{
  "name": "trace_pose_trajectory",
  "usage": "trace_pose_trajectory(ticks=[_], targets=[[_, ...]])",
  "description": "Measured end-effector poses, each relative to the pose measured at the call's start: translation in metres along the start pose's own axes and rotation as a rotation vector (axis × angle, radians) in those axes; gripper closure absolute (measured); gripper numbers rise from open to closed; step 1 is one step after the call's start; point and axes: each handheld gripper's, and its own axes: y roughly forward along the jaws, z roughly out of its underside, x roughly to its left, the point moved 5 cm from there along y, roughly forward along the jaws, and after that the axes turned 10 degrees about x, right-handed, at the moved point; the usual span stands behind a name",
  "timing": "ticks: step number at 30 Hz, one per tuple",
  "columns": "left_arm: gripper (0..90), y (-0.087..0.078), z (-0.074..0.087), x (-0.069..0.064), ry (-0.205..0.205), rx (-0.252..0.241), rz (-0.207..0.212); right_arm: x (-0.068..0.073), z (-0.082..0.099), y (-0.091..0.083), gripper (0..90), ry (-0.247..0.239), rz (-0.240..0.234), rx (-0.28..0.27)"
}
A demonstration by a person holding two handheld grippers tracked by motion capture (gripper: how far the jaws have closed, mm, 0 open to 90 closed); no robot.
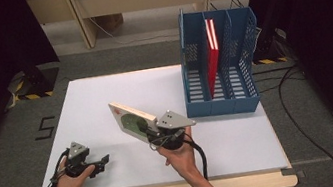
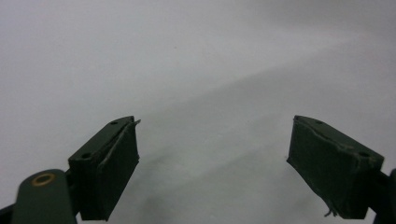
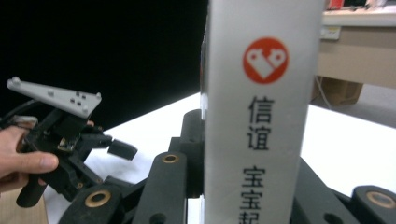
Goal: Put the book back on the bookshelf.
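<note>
My right gripper (image 1: 153, 132) is shut on a thin book (image 1: 131, 121) with a white cover and a green picture, held tilted above the middle of the white table top (image 1: 104, 98). In the right gripper view the book's white spine (image 3: 261, 107) with a red heart logo and dark characters stands upright between the black jaws. My left gripper (image 1: 102, 164) rests low near the table's front left, open with nothing between its fingertips (image 2: 112, 172). In the right gripper view the left gripper (image 3: 112, 149) appears at the left, held by a hand.
A blue file rack (image 1: 218, 65) with several slots stands at the table's back right, a red book (image 1: 211, 56) leaning in its middle slot. Wooden furniture legs (image 1: 82, 21) and cables (image 1: 305, 117) lie on the floor beyond. Dark curtains flank both sides.
</note>
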Motion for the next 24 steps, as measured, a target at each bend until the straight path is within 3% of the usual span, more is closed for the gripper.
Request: trace_pose_trajectory(ticks=[7, 18, 19, 23, 24], targets=[[15.2, 0.002, 0.0, -0.002, 0.021, 0.009, -0.006, -0.012, -0.005, -0.021, 75.6, -0.019, 0.031, -0.009], [15.4, 0.002, 0.0, -0.002, 0.024, 0.005, -0.006, -0.02, 0.009, -0.054, 75.6, 0.016, 0.042, 0.004], [15.4, 0.002, 0.0, -0.003, 0.032, 0.007, -0.005, -0.023, 0.009, -0.065, 75.6, 0.02, 0.049, -0.004], [15.3, 0.002, 0.0, -0.002, 0.035, 0.008, -0.015, -0.028, 0.009, -0.082, 75.6, 0.034, 0.063, -0.011], [15.3, 0.002, -0.001, -0.001, 0.028, 0.001, -0.018, -0.031, 0.009, -0.095, 75.5, 0.046, 0.088, -0.027]])
